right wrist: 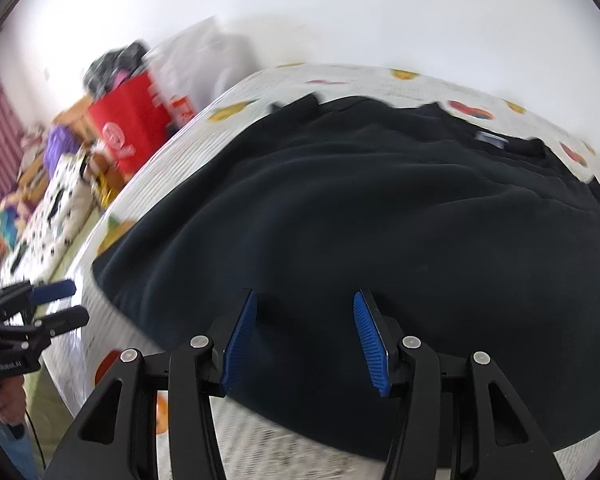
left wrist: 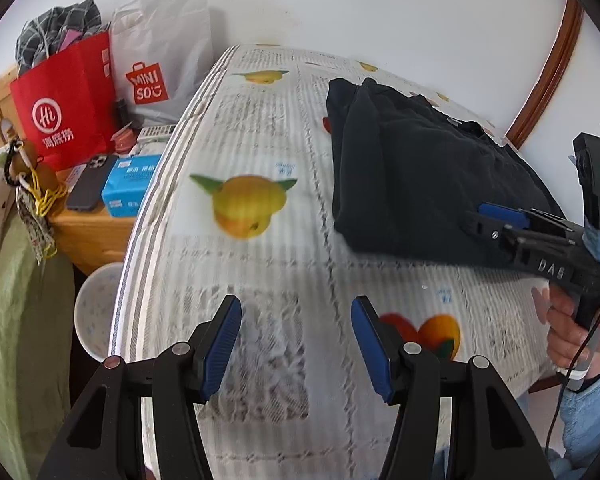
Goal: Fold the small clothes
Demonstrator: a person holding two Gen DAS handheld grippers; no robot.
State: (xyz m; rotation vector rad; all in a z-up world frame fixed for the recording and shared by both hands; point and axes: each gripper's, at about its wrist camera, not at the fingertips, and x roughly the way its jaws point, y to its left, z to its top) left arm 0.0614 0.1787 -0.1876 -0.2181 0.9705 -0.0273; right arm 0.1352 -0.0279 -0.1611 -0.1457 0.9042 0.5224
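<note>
Left wrist view shows a dark garment of soft, fleece-like cloth, lying in a rumpled, partly folded heap on the fruit-printed table cover. It sits ahead and to the right of the left gripper, whose ribbed blue pads stand wide apart, holding nothing. Its long axis runs away from the fingers. The right gripper hovers wide open just above the garment's near edge.
</note>
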